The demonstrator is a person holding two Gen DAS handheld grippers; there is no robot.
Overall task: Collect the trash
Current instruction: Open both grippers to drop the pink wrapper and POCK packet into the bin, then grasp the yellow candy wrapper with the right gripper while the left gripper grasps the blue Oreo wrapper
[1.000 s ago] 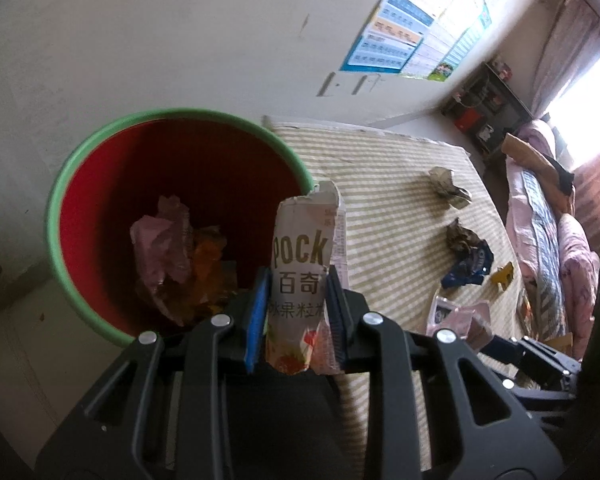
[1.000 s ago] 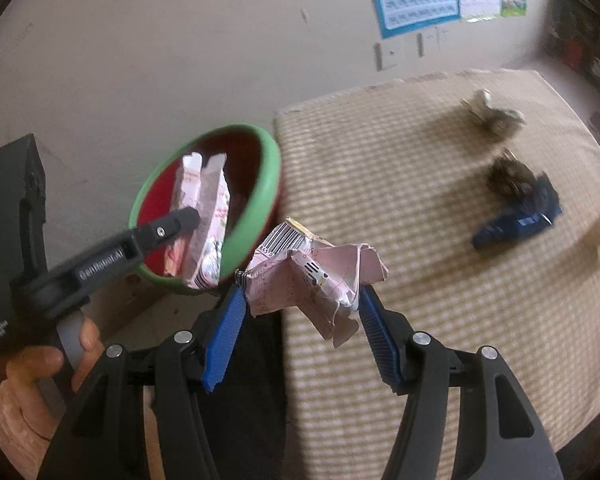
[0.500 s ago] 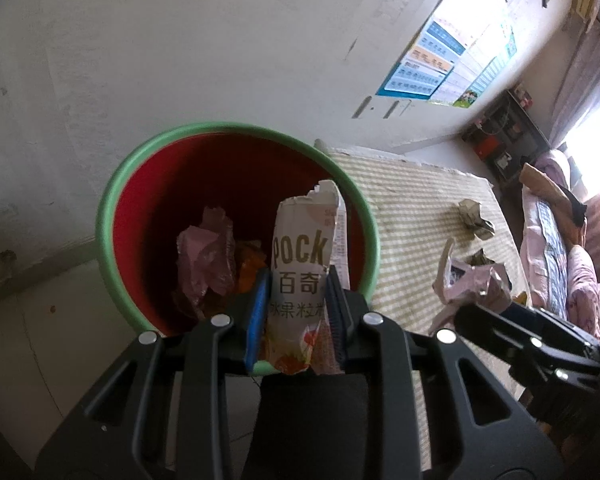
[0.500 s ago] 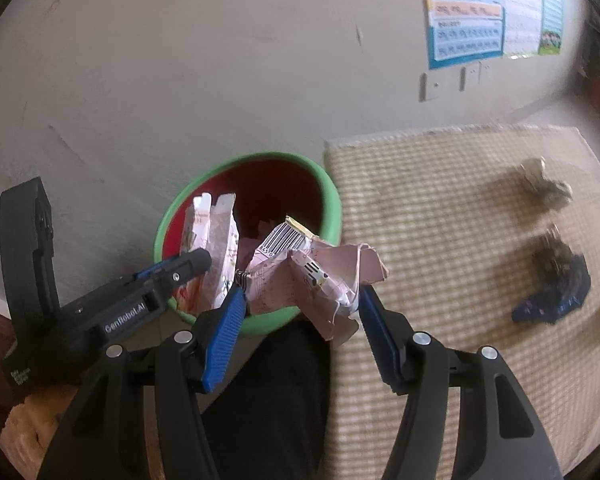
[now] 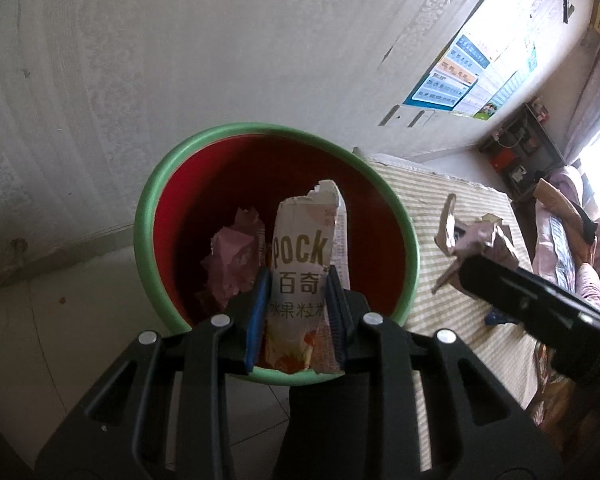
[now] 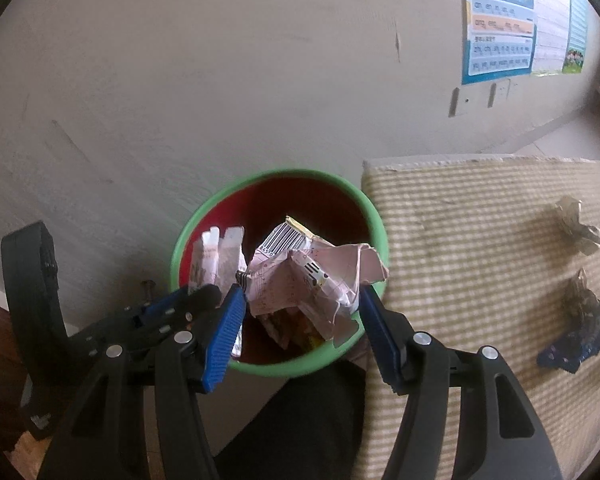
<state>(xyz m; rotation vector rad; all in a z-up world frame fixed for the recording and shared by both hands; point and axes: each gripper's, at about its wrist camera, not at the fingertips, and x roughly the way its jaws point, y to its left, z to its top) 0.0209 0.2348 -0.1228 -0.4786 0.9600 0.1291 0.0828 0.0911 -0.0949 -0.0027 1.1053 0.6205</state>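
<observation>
Both wrist views, looking down into a bin (image 5: 140, 216) with a green rim and red inner wall, standing on the floor against a pale wall beside a striped mat (image 6: 472, 248).

Left tool (image 5: 296, 312): blue pads closed on an upright, torn snack box (image 5: 300, 264) printed "POCK", held over the bin's mouth. In the right wrist view the same box (image 6: 216, 258) appears above the bin's (image 6: 352, 196) left side.

Right tool (image 6: 302, 320): pads clamped on either side of a crumpled pink wrapper (image 6: 308, 276) bearing a barcode, held over the bin opening; in the left wrist view this wrapper (image 5: 476, 240) appears against the mat (image 5: 420, 204).

Inside the bin lies pink crumpled trash (image 5: 232, 256); other pieces beneath are too dark to identify.

On the mat, well apart from the bin: a grey crumpled wrapper (image 6: 578, 226) and a dark blue wrapper (image 6: 580, 332). A poster (image 6: 500, 24) hangs on the wall.
</observation>
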